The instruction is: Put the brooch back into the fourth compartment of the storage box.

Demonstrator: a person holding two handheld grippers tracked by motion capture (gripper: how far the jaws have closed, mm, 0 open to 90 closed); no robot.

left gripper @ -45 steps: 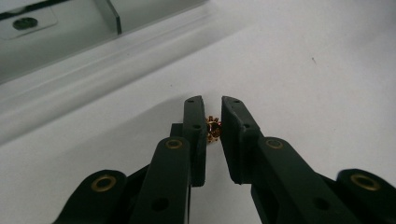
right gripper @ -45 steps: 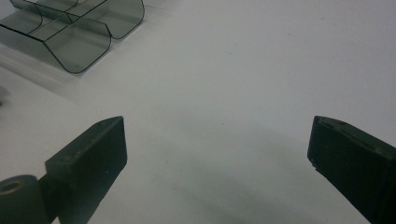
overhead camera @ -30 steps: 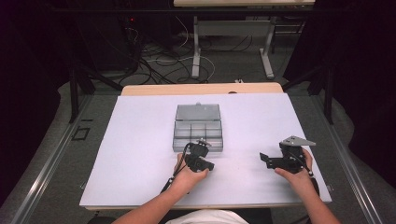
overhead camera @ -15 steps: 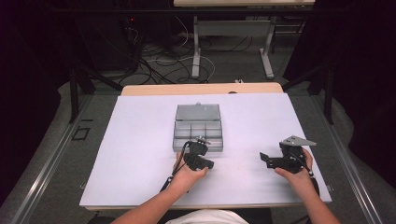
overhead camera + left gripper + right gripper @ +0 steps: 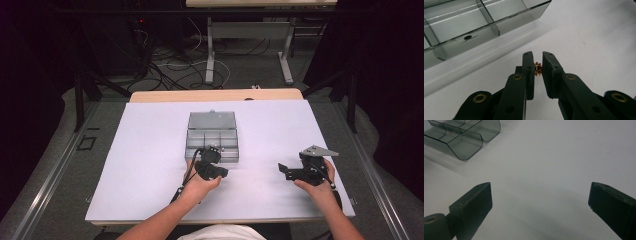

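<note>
Between left tool (image 5: 538,58) pads: probably a small brass gear (image 5: 538,69).

Lab, dark curtains, floor cables (image 5: 165,75) (tangled), white table (image 5: 150,150)

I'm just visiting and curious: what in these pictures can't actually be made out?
- The small coppery toothed part: pinched in the left hand-held gripper, whose jaws cover its sides, so its full shape stays unknown; in the high view it is too small to see.
- The clear compartment box: too small in the high view to tell whether anything lies inside; both gripper views cut it off at the edge.
- The right hand-held gripper: open, holding nothing.
</note>
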